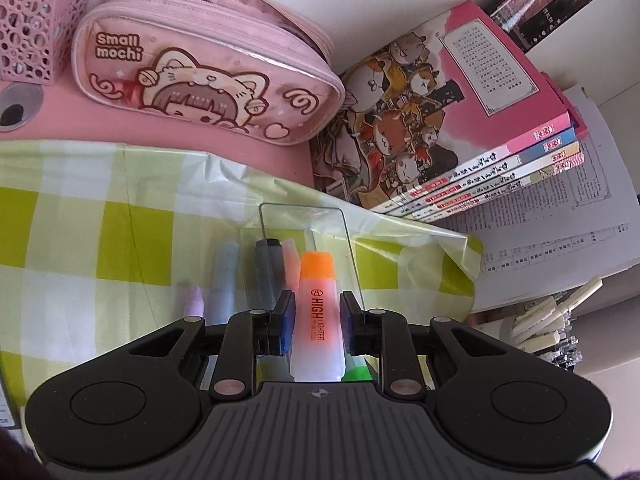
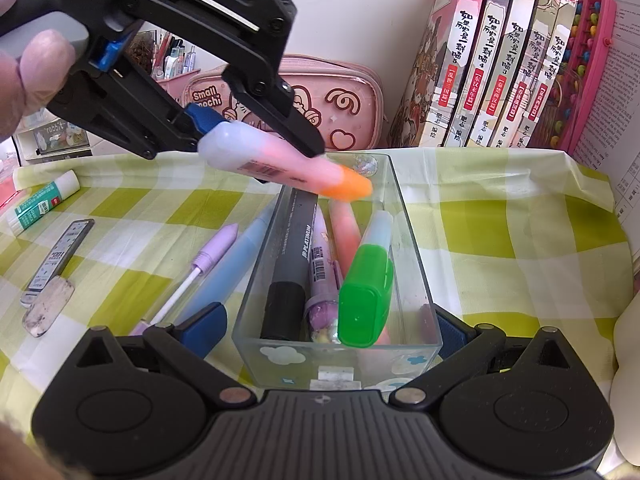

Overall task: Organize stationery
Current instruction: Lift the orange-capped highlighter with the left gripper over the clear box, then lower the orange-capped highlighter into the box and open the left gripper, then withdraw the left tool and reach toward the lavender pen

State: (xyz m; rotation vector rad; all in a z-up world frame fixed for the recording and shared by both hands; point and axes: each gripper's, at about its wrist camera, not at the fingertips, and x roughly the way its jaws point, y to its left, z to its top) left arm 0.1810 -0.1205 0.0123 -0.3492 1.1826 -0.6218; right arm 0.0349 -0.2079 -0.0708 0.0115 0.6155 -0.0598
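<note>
There were two black two-finger grippers (image 2: 256, 136), one clear plastic rectangular box (image 2: 416, 280), two chunky highlighters, orange-capped (image 2: 288, 168) and green-capped (image 2: 366, 292), four upright paperback books (image 2: 500, 60), and one pink zipped pencil case (image 2: 352, 100).

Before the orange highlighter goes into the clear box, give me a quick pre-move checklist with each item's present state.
1. Left gripper clamped on orange highlighter: ok.
2. Highlighter tip above the clear box: ok.
3. Right gripper astride the box, steadying it: pads touching, cannot tell.
4. Room left in the box beside the green highlighter and black marker: ok.
5. Blue pen and purple pen still outside: not ok.
</note>
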